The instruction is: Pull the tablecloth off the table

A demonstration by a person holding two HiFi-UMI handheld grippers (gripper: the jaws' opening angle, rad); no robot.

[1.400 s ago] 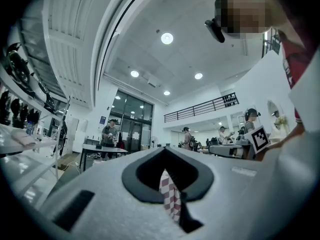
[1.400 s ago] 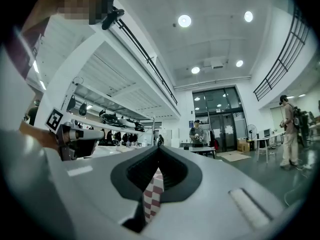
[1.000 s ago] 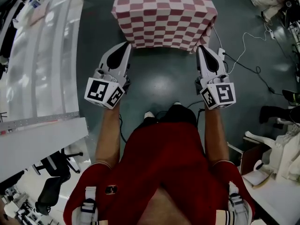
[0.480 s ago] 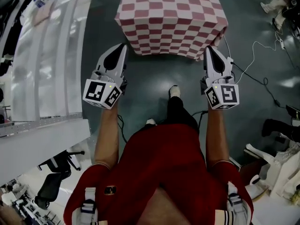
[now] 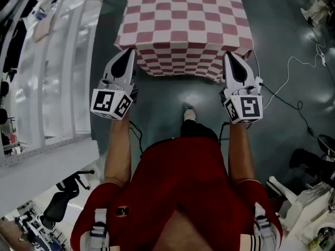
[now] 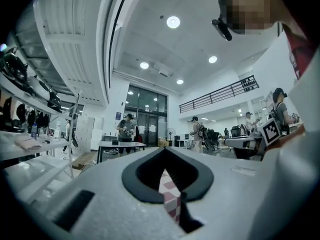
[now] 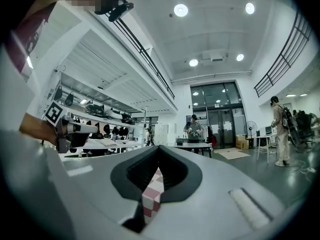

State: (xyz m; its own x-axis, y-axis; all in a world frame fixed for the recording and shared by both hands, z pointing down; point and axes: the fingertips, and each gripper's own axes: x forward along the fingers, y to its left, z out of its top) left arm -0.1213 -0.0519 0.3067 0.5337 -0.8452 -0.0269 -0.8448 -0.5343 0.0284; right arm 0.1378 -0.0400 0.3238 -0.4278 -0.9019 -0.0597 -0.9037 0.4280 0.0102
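Note:
A red-and-white checked tablecloth lies spread ahead of me, its near edge hanging in a short drop; whatever is under it is hidden. My left gripper is shut on the cloth's near left corner. My right gripper is shut on the near right corner. In the left gripper view a strip of checked cloth is pinched between the closed jaws. The right gripper view shows the same, a fold of cloth clamped in the jaws.
A white shelving rack runs along the left. Cables trail over the dark floor at the right. The person's foot stands just below the cloth's edge. An office chair is at lower left. People and tables stand far off in the hall.
Both grippers keep their hold on the corners and have drawn slightly further apart. The cloth now shows wider and flatter, and the person's foot has shifted on the floor.

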